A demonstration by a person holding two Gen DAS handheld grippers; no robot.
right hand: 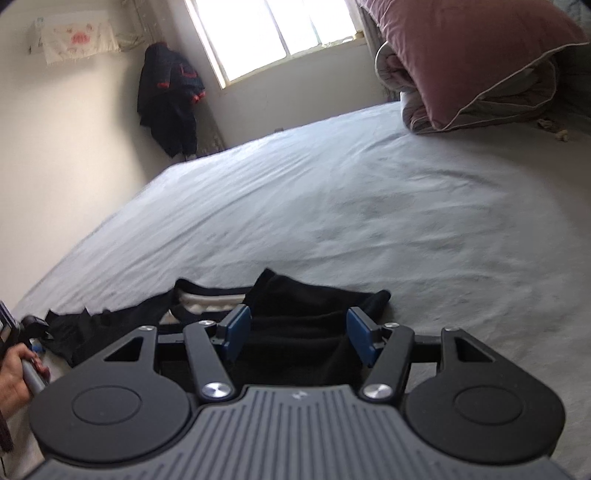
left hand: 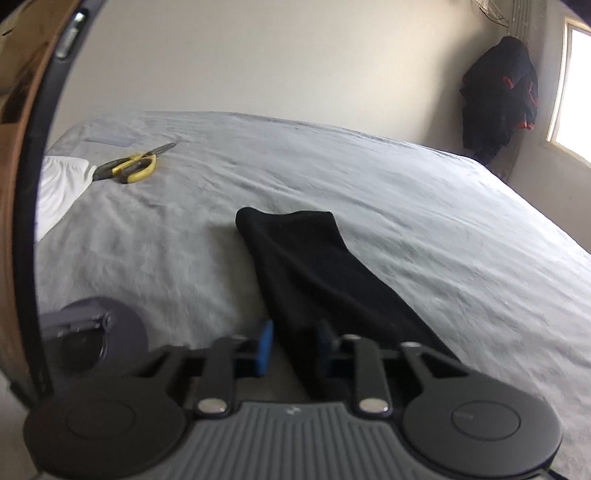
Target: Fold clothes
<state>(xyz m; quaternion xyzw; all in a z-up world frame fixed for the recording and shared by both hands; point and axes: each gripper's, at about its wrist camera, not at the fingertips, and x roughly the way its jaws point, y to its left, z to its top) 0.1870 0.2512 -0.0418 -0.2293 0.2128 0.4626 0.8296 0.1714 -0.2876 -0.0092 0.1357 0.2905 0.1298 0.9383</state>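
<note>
currently left gripper (left hand: 293,345) fingers part-spread around black garment (left hand: 314,266) on bed (left hand: 406,206), grip unclear. right gripper (right hand: 299,334) fingers spread wide over it. yellow scissors (left hand: 135,168) well apart.

yellow scissors (left hand: 133,168), rolled quilt (right hand: 476,62), window (right hand: 273,33)

We look from just behind each gripper, low over the bed (left hand: 369,192) and close to it. The left view faces along the sheet toward a bare wall (left hand: 258,55), with a window (left hand: 576,92) at its right edge. The right view faces more toward that window (right hand: 273,33) and a rolled quilt (right hand: 472,62). Both views share the hanging dark clothes (left hand: 498,96) in the corner.
</note>
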